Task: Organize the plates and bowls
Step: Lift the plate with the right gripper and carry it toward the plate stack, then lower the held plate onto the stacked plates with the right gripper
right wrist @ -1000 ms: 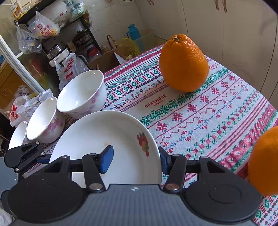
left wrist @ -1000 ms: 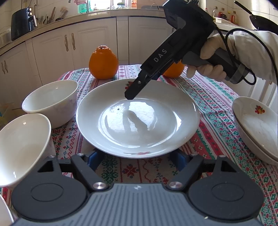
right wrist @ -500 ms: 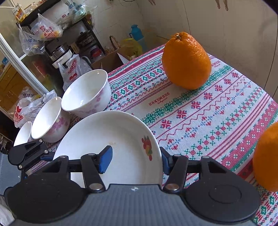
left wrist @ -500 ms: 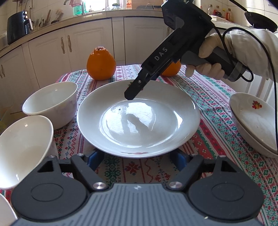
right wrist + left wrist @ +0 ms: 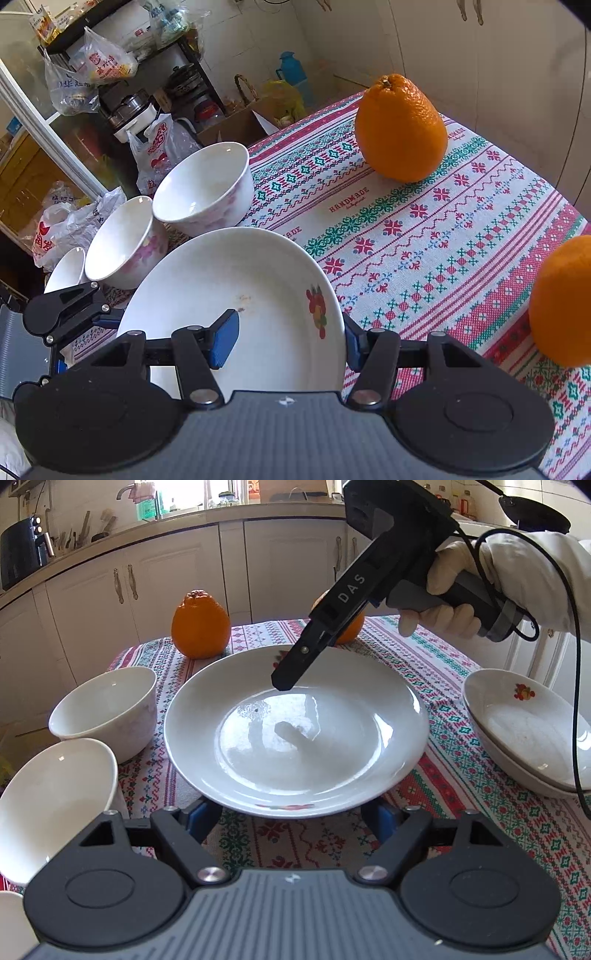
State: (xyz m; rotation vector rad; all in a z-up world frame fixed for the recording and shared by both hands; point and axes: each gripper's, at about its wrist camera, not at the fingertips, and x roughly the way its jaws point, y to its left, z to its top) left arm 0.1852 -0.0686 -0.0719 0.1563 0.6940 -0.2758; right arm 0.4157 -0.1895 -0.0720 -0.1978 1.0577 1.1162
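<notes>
From the left wrist, the left gripper waits open just short of the plate mid-table, so it should bite the near rim deep, while from the right wrist the right gripper straddles the far rim, pads apart, gripping nothing

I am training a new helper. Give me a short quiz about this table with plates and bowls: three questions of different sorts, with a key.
1. How many oranges stand on the tablecloth?
2. True or false: an orange lies on the big plate.
3. Fill in: the word printed on the tablecloth is ____.

Key: 1. Two. 2. False. 3. HANDMADE.
</notes>
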